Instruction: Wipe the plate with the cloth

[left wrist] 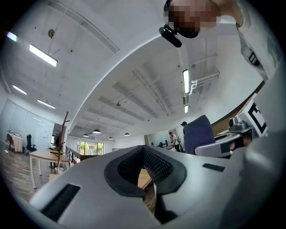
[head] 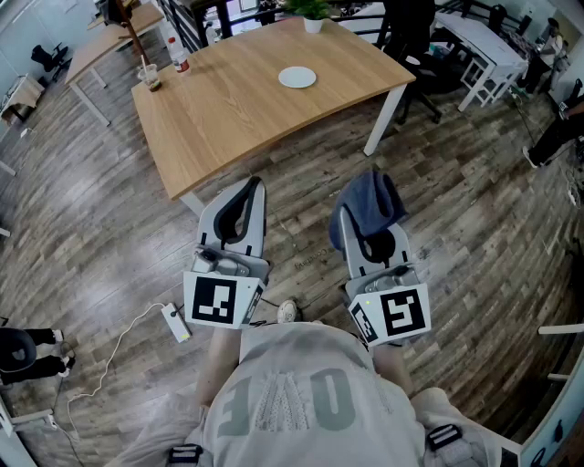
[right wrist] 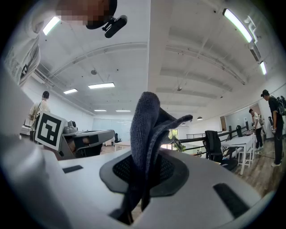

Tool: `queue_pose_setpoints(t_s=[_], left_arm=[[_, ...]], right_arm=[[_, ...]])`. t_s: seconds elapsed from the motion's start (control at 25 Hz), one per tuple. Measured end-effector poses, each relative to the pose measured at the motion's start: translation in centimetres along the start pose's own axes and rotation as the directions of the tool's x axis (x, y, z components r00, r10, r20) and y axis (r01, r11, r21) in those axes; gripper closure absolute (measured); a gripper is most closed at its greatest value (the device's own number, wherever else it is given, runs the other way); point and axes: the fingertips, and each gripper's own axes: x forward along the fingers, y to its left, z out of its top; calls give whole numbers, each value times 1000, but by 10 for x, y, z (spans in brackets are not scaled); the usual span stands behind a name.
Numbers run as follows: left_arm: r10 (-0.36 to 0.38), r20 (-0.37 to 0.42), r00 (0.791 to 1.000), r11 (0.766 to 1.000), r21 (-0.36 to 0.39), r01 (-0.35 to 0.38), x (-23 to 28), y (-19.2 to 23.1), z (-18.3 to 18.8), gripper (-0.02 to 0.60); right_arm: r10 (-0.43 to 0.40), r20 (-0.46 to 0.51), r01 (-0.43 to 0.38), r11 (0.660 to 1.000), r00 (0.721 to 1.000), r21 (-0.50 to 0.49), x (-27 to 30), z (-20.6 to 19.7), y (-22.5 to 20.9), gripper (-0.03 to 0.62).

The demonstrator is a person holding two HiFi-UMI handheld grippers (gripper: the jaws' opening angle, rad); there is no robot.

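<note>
A small white plate (head: 297, 77) lies on the wooden table (head: 237, 114), far ahead of both grippers. My right gripper (head: 369, 219) is shut on a dark blue cloth (head: 370, 206), which bunches up over its jaws; in the right gripper view the cloth (right wrist: 146, 134) stands up between the closed jaws. My left gripper (head: 248, 194) is shut with nothing in it and hangs beside the right one over the floor, short of the table's near edge. In the left gripper view its jaws (left wrist: 144, 175) meet, and the cloth (left wrist: 198, 134) shows at the right.
A cup (head: 150, 77) and a bottle (head: 178, 55) stand at the table's far left, a potted plant (head: 312, 13) at its far edge. A white table leg (head: 383, 119) is ahead on the right. A power strip (head: 176, 321) with a cable lies on the wooden floor. Desks and chairs stand behind.
</note>
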Motion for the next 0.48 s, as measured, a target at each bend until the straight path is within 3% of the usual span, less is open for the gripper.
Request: queue_pose_setpoints(t_s=[0.48], left_arm=[[7,5,1000,999,33,-7,-16,12,-3,574]], right_arm=[[-1,-15,1,1000,1000,21,8,-9,8,542]])
